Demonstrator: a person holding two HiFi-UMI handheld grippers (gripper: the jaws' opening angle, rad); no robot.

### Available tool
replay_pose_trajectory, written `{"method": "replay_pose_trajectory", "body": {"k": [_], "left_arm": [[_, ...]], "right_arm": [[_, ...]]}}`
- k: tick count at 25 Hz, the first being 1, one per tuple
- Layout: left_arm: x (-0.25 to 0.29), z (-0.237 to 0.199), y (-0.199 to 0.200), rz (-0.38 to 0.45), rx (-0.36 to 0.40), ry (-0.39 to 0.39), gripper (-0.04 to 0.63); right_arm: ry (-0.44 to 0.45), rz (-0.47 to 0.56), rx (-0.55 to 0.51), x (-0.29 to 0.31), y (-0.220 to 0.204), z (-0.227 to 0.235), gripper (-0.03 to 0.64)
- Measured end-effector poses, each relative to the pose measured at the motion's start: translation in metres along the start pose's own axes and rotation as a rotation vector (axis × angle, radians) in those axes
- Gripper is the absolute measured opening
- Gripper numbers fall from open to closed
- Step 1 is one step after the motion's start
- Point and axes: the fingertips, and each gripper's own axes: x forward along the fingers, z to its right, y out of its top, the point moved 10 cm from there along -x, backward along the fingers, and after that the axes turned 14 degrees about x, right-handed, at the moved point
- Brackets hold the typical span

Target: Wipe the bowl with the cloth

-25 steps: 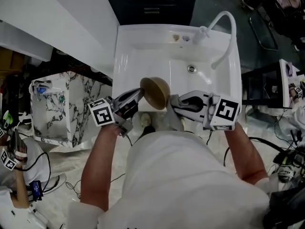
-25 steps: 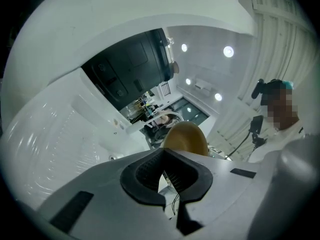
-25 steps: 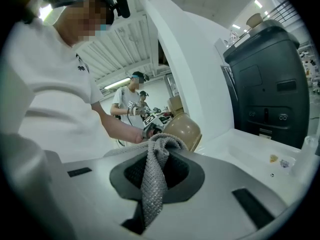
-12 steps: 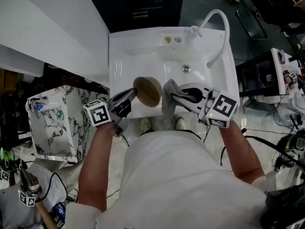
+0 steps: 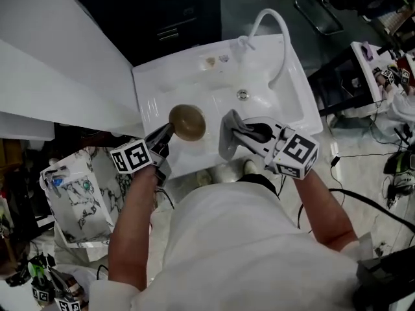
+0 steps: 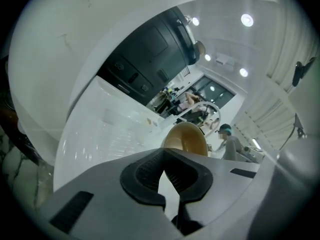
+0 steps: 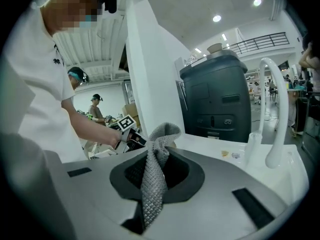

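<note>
Bowl (image 5: 187, 122) is tilted over the left of the sink (image 5: 288, 105), rim pinched in my left gripper (image 5: 166, 133), jaws closed tight on it. Just right, clear of the bowl, my right gripper (image 5: 237, 129) clamps the grey cloth (image 5: 227, 140), which hangs from the jaws. Faucet (image 5: 277, 28) at far right.
</note>
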Motion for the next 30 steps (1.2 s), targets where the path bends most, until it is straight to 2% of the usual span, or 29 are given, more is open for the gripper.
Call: {"method": "replay_pose_trajectory", "body": {"k": [7, 11, 16, 20, 30], "left_arm": [[0.018, -0.029, 0.005, -0.108, -0.007, 0.162, 0.011], [0.033, -0.048, 0.009, -0.152, -0.007, 0.280, 0.011], [0.052, -0.072, 0.013, -0.204, -0.002, 0.392, 0.011], [0.066, -0.086, 0.015, -0.227, -0.006, 0.448, 0.011], [0.087, -0.103, 0.020, -0.268, 0.003, 0.526, 0.011]], "right_arm": [[-0.097, 0.018, 0.033, -0.010, -0.010, -0.005, 0.029], [-0.137, 0.024, 0.048, -0.017, -0.015, -0.007, 0.029], [-0.172, 0.022, 0.058, -0.027, -0.018, -0.009, 0.029], [-0.204, 0.025, 0.070, -0.039, -0.020, -0.007, 0.029], [-0.253, 0.037, 0.081, -0.063, -0.026, -0.001, 0.029]]}}
